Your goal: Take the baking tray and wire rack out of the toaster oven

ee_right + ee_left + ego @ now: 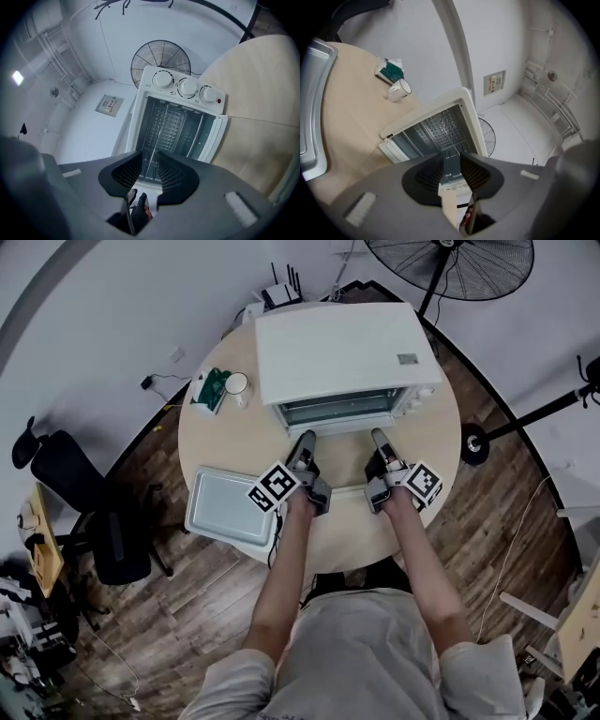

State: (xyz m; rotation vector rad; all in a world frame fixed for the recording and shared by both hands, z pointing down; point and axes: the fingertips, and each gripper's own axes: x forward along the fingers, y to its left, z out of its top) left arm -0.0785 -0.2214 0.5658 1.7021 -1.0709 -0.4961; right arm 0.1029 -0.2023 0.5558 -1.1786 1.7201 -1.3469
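- Jaws of the left gripper [451, 161] and the right gripper [149, 161] stand well apart with nothing pinched. We see only the oven mouth through each gap.
- Wire rack [156, 140] shows as a thin line inside the toaster oven [337, 352], running toward the right gripper's gap. We judge it still seated there, untouched.
- Both grippers are rolled onto their sides. We reckon this lets one jaw pass above the rack's front edge and one below.
- Baking tray [220, 507] already lies on the counter [234, 442], just left of the left gripper. That keeps it out of the rack's way.
- Forearms [286, 563] reach forward side by side, with the grippers about level and aimed at the opening, one toward each end of the rack.
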